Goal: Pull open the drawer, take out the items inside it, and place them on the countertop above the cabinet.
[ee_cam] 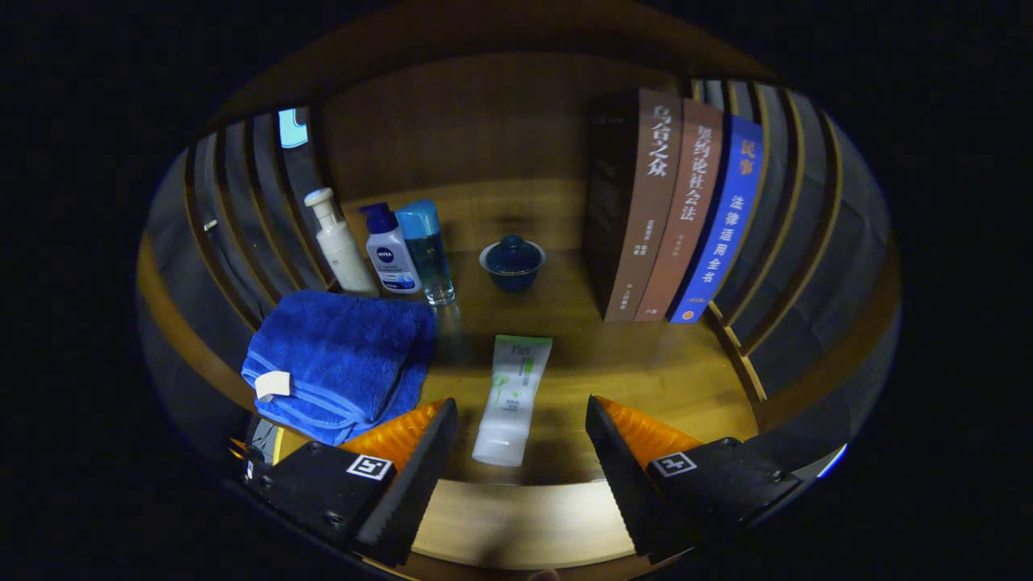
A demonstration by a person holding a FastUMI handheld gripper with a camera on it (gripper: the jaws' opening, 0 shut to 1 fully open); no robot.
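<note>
While we are looking along the fingers in the gripper view, we are holding the gripper [520, 452] wide open and empty over the countertop [646, 371]. Lying flat between the fingers, the tube [511, 399] is pointing toward twelve o'clock, apparently already set down. We are seeing the blue towel [339, 363] at ten o'clock and the books [686, 210] standing upright at one o'clock.

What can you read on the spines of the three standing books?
"乌合之众": dark brown book.
Middle book: too blurred to read.
"民事" and "法律适用全书": blue book.
Small print low on the spines: too small.
Gripper open, fingers either side of the tube.
</note>
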